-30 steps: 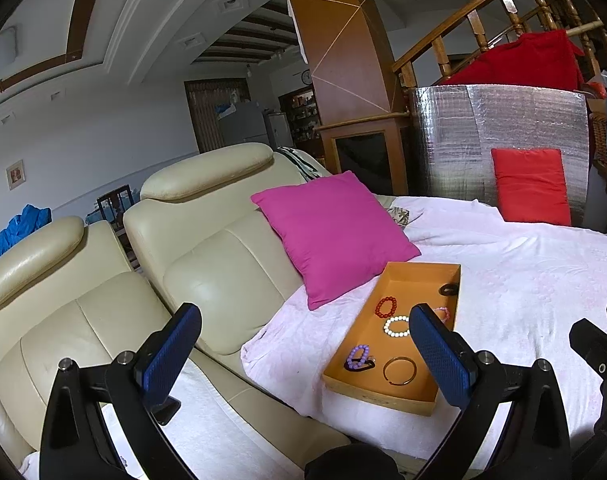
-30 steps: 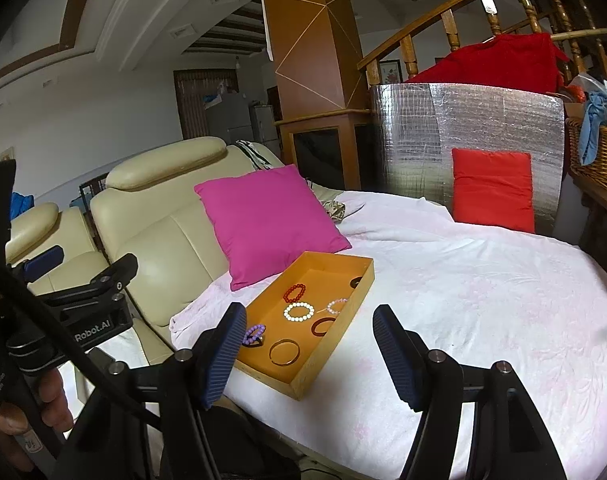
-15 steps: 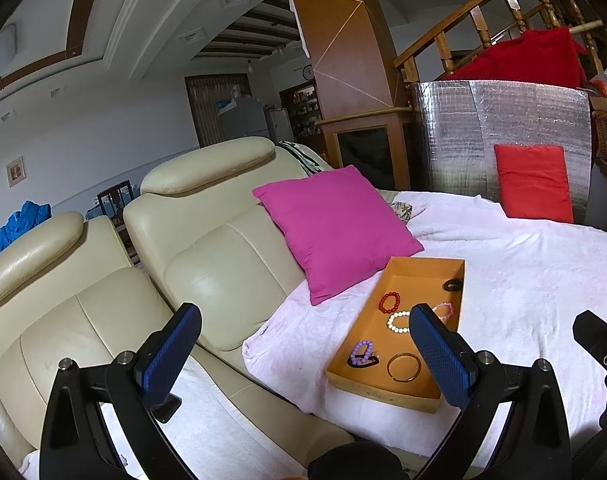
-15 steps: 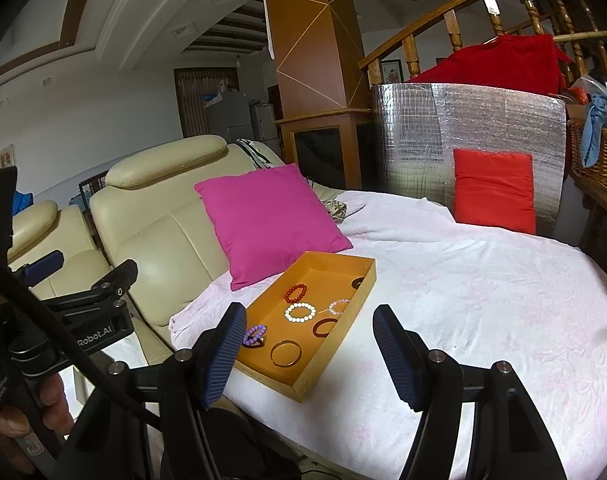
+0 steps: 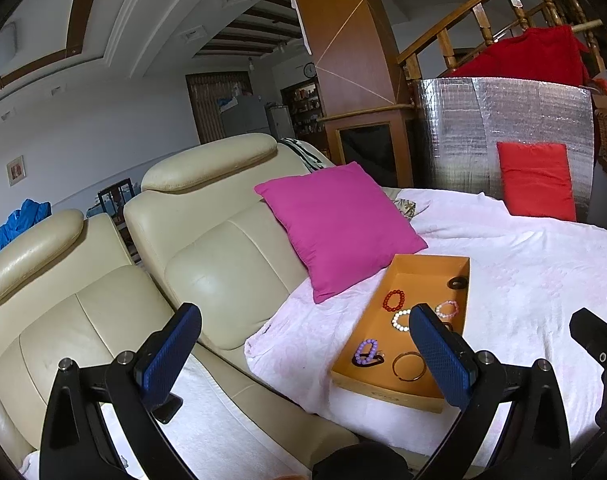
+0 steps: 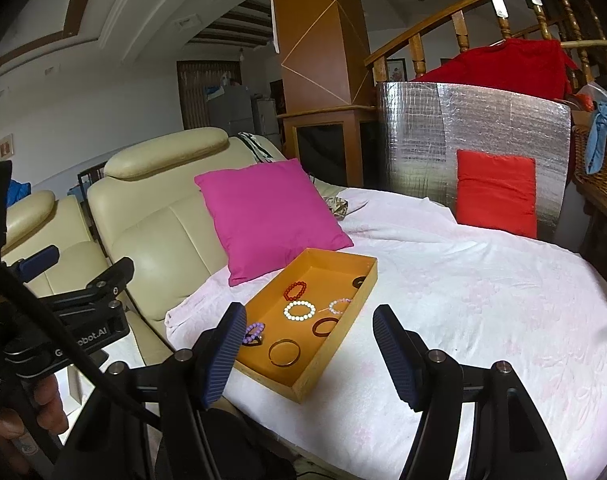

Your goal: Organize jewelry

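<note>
An orange tray (image 6: 365,280) lies on the white-covered round surface and also shows in the left wrist view (image 5: 423,262). In it lie a red bead bracelet (image 6: 295,290), a white bead bracelet (image 6: 299,311), a pink one (image 6: 339,305), a purple one (image 6: 254,331), a gold bangle (image 6: 284,353), a dark red bangle (image 6: 324,326) and a black ring (image 6: 359,281). My left gripper (image 5: 303,356) is open and empty, above the sofa seat left of the tray. My right gripper (image 6: 309,352) is open and empty, just short of the tray's near end.
A magenta cushion (image 6: 269,216) leans on the cream leather sofa (image 5: 207,248) behind the tray. A red cushion (image 6: 495,194) rests against a silver foil panel (image 6: 471,128) at the back. A wicker basket (image 6: 599,168) stands at the far right.
Both views have shifted only slightly; the tray sits a little further right in the left wrist view. Both grippers stay open and empty.
</note>
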`<action>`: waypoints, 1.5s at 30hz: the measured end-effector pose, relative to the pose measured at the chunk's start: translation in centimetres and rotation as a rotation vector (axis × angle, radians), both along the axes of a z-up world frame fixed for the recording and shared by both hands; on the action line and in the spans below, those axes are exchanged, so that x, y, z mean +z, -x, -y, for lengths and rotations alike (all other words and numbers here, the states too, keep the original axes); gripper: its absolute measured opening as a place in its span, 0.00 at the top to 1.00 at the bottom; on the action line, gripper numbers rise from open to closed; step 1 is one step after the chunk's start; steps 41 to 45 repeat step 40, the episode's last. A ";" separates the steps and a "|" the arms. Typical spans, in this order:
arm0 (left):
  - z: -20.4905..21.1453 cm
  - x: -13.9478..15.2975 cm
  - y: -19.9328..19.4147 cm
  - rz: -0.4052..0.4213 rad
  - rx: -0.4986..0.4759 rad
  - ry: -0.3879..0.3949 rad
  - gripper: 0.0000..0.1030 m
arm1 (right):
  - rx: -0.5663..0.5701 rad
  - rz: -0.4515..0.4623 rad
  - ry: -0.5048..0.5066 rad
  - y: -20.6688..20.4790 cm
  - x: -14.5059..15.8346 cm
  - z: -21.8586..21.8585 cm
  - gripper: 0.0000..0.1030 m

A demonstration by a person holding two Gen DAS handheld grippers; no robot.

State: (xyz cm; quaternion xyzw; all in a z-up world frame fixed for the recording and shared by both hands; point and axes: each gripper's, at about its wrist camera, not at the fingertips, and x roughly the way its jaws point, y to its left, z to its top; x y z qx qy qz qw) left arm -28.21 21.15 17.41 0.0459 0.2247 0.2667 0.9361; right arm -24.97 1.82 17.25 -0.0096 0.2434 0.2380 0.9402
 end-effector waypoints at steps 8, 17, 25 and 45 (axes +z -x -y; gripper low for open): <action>-0.5 -0.4 -0.6 -0.012 -0.005 0.002 0.00 | 0.003 -0.002 0.020 -0.6 -0.3 -0.8 0.33; -1.2 -0.9 -1.7 -0.026 -0.004 0.016 0.00 | 0.002 -0.008 0.040 -2.1 -0.7 -1.6 0.33; -2.1 -1.6 -2.9 -0.044 0.000 0.026 0.00 | 0.018 -0.021 0.061 -3.6 -1.6 -3.0 0.33; 0.6 -2.8 -7.1 -0.064 -0.096 0.047 0.00 | -0.030 -0.063 -0.011 -8.2 -3.4 -0.4 0.33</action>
